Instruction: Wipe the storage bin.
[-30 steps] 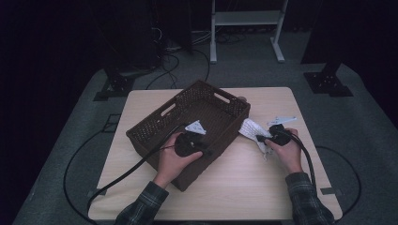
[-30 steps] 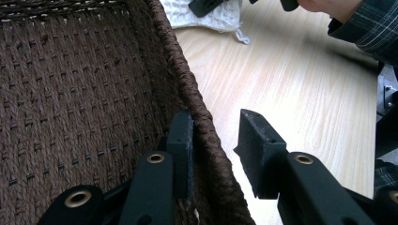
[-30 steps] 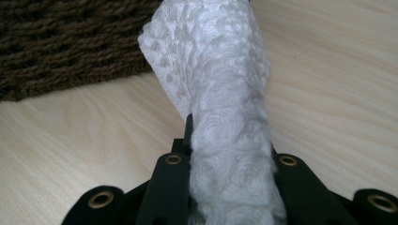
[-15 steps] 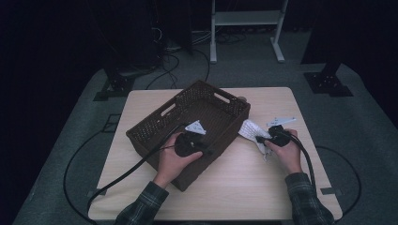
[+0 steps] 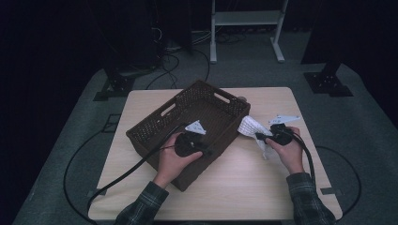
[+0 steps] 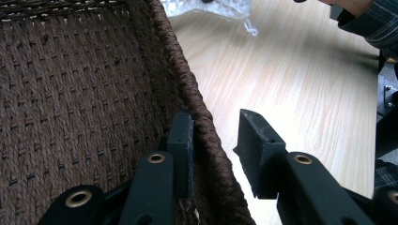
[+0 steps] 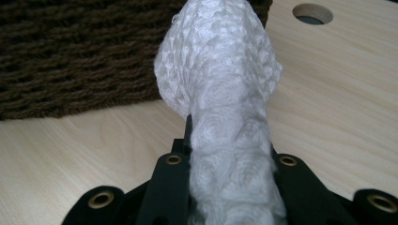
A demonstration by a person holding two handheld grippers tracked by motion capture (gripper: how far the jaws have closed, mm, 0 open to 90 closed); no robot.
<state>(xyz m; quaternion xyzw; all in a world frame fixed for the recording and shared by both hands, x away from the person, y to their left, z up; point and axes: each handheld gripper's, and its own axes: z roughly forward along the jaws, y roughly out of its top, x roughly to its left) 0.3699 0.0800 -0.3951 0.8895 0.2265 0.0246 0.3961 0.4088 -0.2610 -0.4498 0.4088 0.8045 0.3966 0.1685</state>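
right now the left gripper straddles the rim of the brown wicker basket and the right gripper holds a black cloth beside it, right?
Not quite: the cloth is white, not black, as the right gripper view shows it bunched between the right gripper jaws. The rest stands: the left gripper straddles the rim of the brown wicker basket, and the cloth is held beside it.

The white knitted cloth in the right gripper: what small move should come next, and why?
Probably lift the white knitted cloth over the near wall of the dark brown woven basket. The right gripper is shut on it beside that wall, above the light wooden table, while the left gripper straddles the basket's rim.
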